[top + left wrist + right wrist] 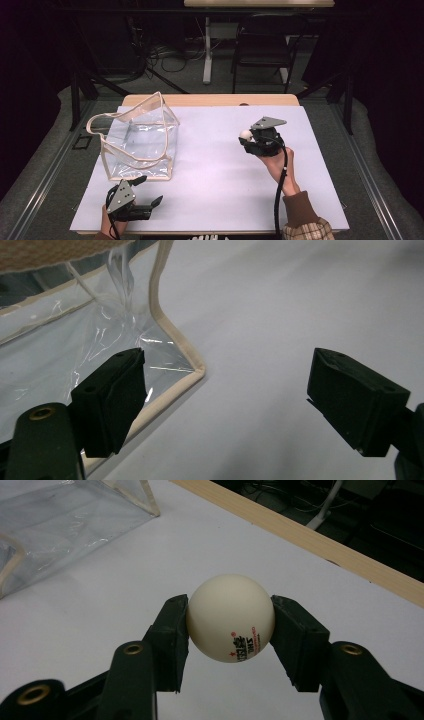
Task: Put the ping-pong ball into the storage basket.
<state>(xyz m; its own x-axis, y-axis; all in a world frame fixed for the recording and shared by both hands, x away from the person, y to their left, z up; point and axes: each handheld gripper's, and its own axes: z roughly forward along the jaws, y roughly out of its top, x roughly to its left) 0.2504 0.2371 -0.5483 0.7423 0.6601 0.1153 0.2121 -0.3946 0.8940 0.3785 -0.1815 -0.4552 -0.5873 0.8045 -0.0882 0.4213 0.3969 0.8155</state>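
The right gripper (pixel 231 625) has its two black pads clamped on either side of a cream ping-pong ball (pixel 231 617), holding it clear of the white table sheet (pixel 215 165), well to the right of the clear plastic bag (pixel 140 140). The grip looks thin to me: the pads meet the ball only at its widest line, and a smooth round shell like that could squirt out if the hand tilts or jolts, then bounce and roll off the sheet toward the wooden table edge (pixel 310 535) beyond it. The left gripper (pixel 225 400) waits with its jaws spread wide and nothing between them, low on the sheet just beside the bag's near bottom corner, one pad right up against the beige trim. The bag stands soft and saggy, its beige strap (pixel 97 125) drooping over the mouth on the far left side, so a ball dropped from the right might catch the rim or strap and tip out again unless that mouth is held wide. Between ball and bag the sheet lies bare. Beyond the table a folding chair (pixel 265 45) and floor cables (pixel 165 55) sit in the dark.
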